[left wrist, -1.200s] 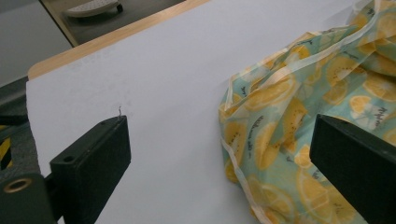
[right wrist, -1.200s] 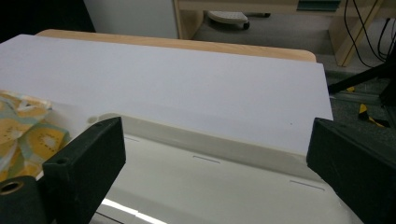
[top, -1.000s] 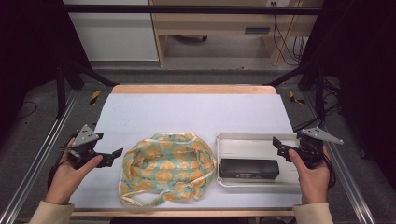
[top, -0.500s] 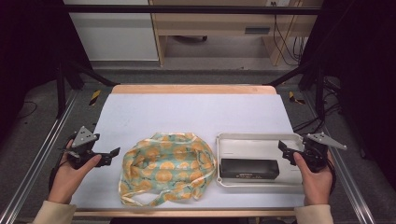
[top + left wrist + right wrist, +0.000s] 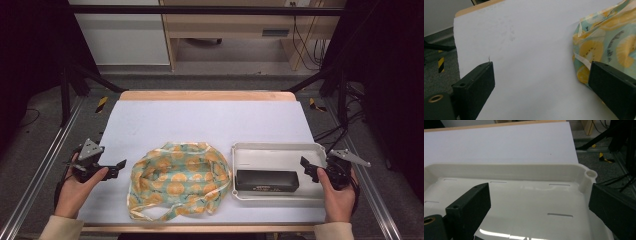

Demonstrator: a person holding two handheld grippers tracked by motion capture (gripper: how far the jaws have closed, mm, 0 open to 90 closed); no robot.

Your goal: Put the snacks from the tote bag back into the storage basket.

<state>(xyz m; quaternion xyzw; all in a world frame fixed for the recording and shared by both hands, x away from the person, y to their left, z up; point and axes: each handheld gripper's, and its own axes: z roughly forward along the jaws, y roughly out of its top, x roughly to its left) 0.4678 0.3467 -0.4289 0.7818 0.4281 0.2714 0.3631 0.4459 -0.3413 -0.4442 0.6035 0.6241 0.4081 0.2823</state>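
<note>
Since the earlier frame your right gripper (image 5: 311, 168) has drawn back to the tray's (image 5: 272, 149) right rim at lower right, while your left gripper (image 5: 113, 168) has held at lower left; both stand open and empty. The bag (image 5: 177, 178), bottom centre, looks light, soft and floppy, so pinch its rim or strap; the black box (image 5: 267, 180) in the tray looks rigid, so take it across its narrow sides.

High view overhead facing forward, gripper views close, sharing white table (image 5: 210, 122)

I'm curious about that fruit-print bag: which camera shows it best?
The high view: the whole bag lies flat on the table, between the left tool and the tray. The left gripper view catches one edge of it, partly behind a jaw. The right gripper view looks into the tray.
</note>
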